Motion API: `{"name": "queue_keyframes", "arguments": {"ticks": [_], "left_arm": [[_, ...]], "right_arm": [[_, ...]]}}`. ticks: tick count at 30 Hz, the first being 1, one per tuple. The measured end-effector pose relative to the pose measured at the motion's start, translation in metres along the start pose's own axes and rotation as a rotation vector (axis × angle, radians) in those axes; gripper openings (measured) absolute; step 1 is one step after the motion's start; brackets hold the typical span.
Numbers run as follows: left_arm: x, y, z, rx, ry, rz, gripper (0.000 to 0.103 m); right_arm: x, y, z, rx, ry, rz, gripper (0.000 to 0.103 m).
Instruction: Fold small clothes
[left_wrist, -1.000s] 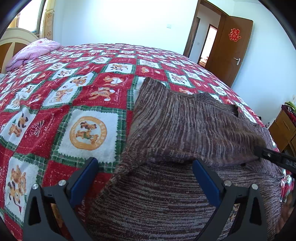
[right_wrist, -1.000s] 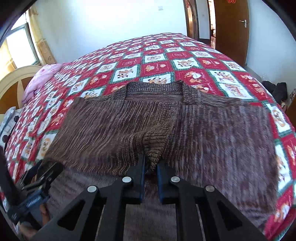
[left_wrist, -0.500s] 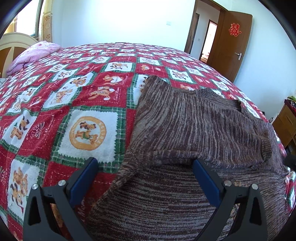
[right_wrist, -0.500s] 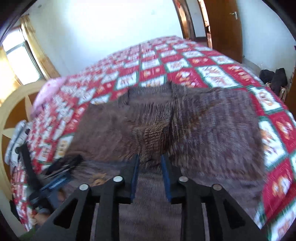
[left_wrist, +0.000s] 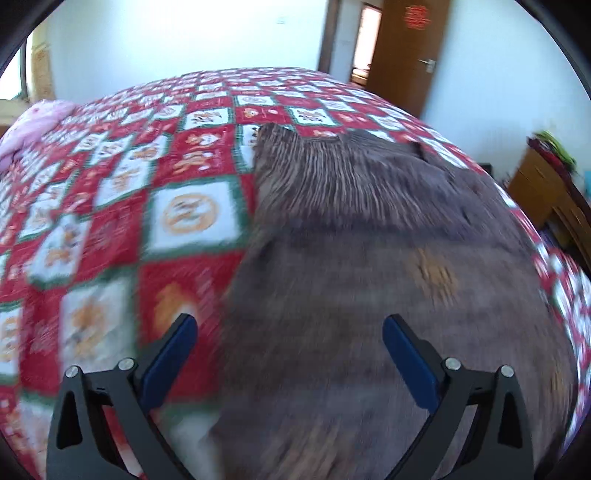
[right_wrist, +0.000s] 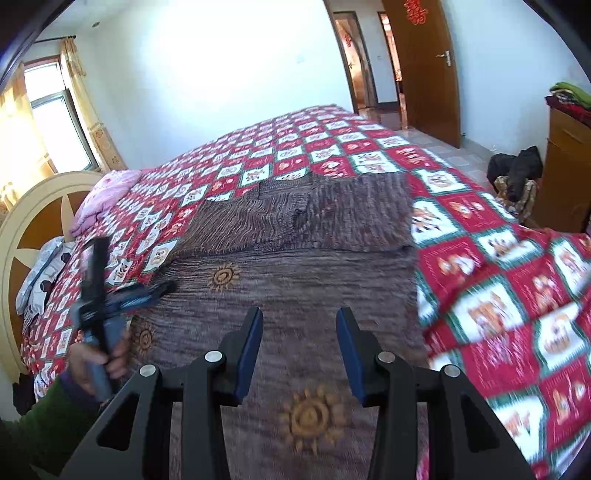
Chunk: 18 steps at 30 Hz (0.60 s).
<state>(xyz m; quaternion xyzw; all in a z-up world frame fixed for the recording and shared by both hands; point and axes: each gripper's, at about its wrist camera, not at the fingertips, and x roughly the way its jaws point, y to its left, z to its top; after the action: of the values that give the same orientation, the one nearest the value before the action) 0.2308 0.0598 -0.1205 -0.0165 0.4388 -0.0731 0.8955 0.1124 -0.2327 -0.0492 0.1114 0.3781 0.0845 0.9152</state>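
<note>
A brown knit sweater (left_wrist: 369, 258) with orange sun motifs lies flat on the red patchwork quilt (left_wrist: 110, 229). Both sleeves are folded across its upper part (right_wrist: 295, 221). My left gripper (left_wrist: 288, 325) hovers over the sweater's left edge, open wide with nothing between its fingers. In the right wrist view the left gripper (right_wrist: 159, 290) shows at the sweater's left side, held by a hand (right_wrist: 99, 354). My right gripper (right_wrist: 299, 317) hangs above the sweater's lower body. Its jaws are opening and nothing is between them.
A pink blanket (right_wrist: 107, 195) and a cream headboard (right_wrist: 26, 236) lie at the far left. A wooden cabinet (right_wrist: 565, 162) and dark clothes (right_wrist: 517, 170) on the floor stand right of the bed. A brown door (right_wrist: 424, 66) is open behind.
My right gripper let go of the folded sleeve's cuff, opened, and drew back and up. My left gripper also drew back towards the near edge of the sweater, staying open.
</note>
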Motion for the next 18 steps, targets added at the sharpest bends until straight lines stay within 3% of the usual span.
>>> {"name": "queue_keyframes", "arguments": {"ticks": [4,8,15,17,18], "left_arm": [[-0.059,0.008,-0.047,0.083,0.005,-0.002,0.101],[-0.084,0.006,-0.094,0.114,0.117,-0.048,0.095],[-0.088,-0.007,-0.142,0.071,0.264,-0.092,0.087],[-0.089,-0.007,-0.141,0.035,0.264,-0.127,0.082],[-0.086,-0.007,-0.140,0.009,0.280,-0.155,0.073]], "right_arm": [[-0.012,0.001,-0.016,0.018,-0.020,0.039,0.043],[-0.006,0.014,-0.027,0.011,-0.010,0.090,0.043],[-0.015,0.041,-0.038,-0.046,-0.025,0.131,0.043],[-0.019,0.045,-0.042,-0.062,-0.026,0.130,0.043],[-0.022,0.046,-0.044,-0.067,-0.029,0.126,0.043]]}}
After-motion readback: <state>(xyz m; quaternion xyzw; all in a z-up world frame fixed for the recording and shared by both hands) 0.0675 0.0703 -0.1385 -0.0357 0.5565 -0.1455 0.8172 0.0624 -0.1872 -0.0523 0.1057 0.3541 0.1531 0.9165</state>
